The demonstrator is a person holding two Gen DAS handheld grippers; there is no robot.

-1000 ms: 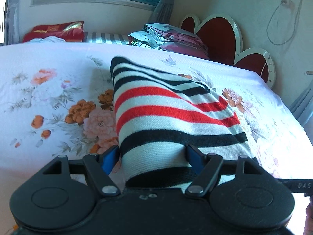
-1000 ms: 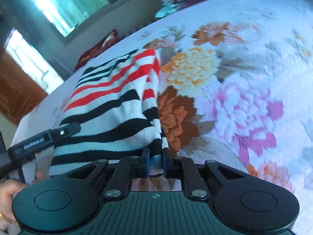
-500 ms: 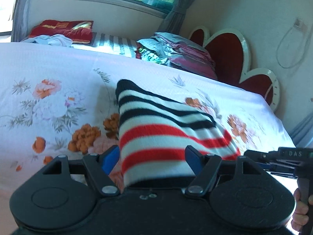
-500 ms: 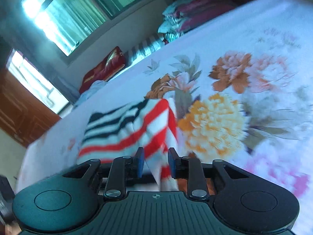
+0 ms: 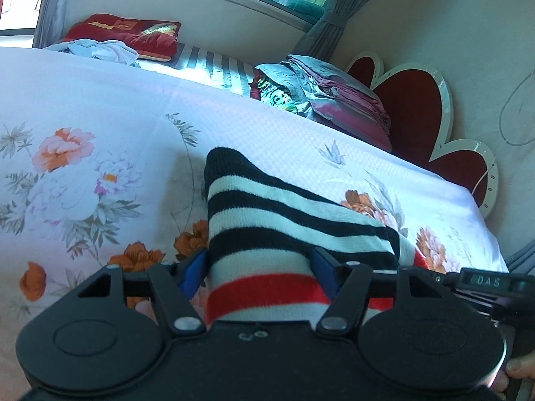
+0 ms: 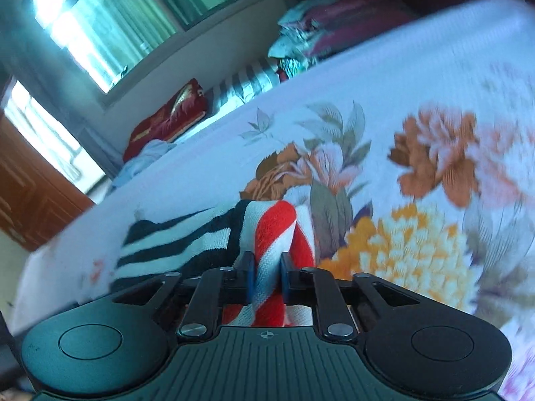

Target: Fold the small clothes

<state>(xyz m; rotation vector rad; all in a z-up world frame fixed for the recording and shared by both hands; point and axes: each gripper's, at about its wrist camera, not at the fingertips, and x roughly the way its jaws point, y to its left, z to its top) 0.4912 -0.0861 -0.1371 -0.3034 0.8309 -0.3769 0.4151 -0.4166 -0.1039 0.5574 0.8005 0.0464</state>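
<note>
A small knit garment (image 5: 267,214) with black, white and red stripes lies on the flowered bedsheet (image 5: 83,107), its near part doubled over. My left gripper (image 5: 257,267) has a wide bunch of it between the blue pads, which press on both sides while the jaws are closing. In the right wrist view, the right gripper (image 6: 265,274) pinches a narrow red-and-white fold of the same garment (image 6: 174,244), its jaws closing tight. The right tool's body (image 5: 485,282) shows at the right edge of the left wrist view.
Folded bedding (image 5: 327,100) is stacked at the far side of the bed beside a heart-shaped red headboard (image 5: 411,110). A red cushion (image 5: 133,33) and a light blue cloth (image 5: 100,50) lie under the window. A brown wooden door (image 6: 26,193) stands at the left.
Both grippers have carried the garment's near edge toward its far end, so it lies doubled and shorter. The right jaws loosened briefly, then closed again on a fold.
</note>
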